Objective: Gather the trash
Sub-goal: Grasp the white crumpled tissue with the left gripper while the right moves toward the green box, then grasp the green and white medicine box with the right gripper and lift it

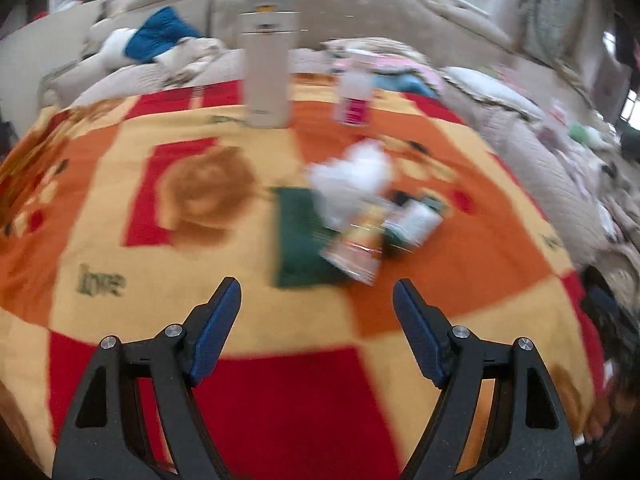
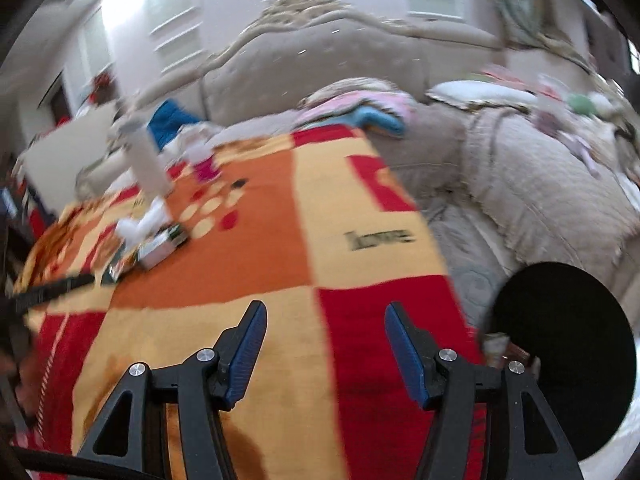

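Observation:
A small pile of trash lies on the red, orange and yellow blanket (image 1: 120, 208). In it are a crumpled white tissue (image 1: 352, 172), a dark green packet (image 1: 298, 240), an orange-and-white wrapper (image 1: 358, 248) and a small green-and-white container (image 1: 416, 220). My left gripper (image 1: 316, 284) is open and empty, just short of the pile. In the right wrist view the same pile (image 2: 152, 240) sits far to the left. My right gripper (image 2: 325, 305) hovers open and empty over bare blanket (image 2: 360, 208). Both views are blurred.
A tall white container (image 1: 268, 68) and a bottle with a pink label (image 1: 354, 92) stand upright behind the pile. A round black object (image 2: 568, 356) sits low at the right, off the blanket's edge. Rumpled beige bedding (image 2: 532, 184), pillows and a padded headboard (image 2: 320, 52) surround the blanket.

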`<control>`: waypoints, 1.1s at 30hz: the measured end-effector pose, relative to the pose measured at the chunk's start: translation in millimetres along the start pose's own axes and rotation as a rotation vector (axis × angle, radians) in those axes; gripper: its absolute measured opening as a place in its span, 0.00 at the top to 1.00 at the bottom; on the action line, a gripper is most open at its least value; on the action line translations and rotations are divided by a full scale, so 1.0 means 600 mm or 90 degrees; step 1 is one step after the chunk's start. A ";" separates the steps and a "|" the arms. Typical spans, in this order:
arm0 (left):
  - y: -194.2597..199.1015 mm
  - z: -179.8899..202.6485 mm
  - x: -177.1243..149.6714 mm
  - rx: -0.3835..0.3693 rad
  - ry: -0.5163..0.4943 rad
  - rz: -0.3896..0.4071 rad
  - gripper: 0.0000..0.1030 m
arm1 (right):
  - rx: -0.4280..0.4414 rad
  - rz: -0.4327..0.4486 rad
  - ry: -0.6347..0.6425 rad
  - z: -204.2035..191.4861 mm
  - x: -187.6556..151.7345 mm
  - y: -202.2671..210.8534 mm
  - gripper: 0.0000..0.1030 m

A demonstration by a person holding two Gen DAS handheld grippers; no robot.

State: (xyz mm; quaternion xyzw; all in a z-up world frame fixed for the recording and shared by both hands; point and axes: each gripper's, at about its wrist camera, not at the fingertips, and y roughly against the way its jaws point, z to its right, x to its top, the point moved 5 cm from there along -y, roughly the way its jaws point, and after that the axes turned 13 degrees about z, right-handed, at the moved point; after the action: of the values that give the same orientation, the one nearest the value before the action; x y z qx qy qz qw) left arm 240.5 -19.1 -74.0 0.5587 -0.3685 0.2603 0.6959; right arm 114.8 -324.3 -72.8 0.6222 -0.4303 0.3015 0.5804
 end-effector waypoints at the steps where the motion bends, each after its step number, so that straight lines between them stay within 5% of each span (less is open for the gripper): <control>1: -0.008 -0.012 0.008 0.008 0.002 0.000 0.24 | 0.004 -0.008 0.011 -0.010 -0.004 -0.007 0.42; 11: -0.137 0.053 0.114 -0.048 -0.072 -0.029 0.24 | 0.022 -0.034 0.011 -0.022 -0.010 -0.031 0.42; 17: -0.211 0.056 0.086 -0.055 -0.091 -0.107 0.30 | 0.028 -0.042 -0.034 -0.005 -0.010 -0.035 0.42; 18: -0.209 0.055 0.084 -0.070 -0.079 -0.102 0.40 | 0.027 -0.043 -0.035 -0.005 -0.010 -0.036 0.42; 19: -0.204 0.055 0.084 -0.089 -0.067 -0.100 0.65 | 0.023 -0.044 -0.033 -0.006 -0.010 -0.037 0.42; 20: -0.194 0.054 0.086 -0.106 -0.053 -0.095 0.74 | 0.021 -0.043 -0.029 -0.008 -0.010 -0.036 0.42; 27: -0.077 -0.011 0.114 -0.094 -0.006 0.007 0.76 | -0.001 -0.027 0.015 -0.023 -0.007 -0.029 0.42; 33: -0.009 -0.076 0.030 -0.032 0.038 -0.010 0.76 | 0.080 -0.066 -0.036 -0.088 0.020 -0.072 0.42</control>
State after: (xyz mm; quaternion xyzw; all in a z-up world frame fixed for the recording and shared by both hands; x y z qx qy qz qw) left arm 265.6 22.9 -67.4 0.5357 -0.3497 0.2623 0.7224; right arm 165.1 -276.8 -74.9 0.6869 -0.3938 0.2796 0.5430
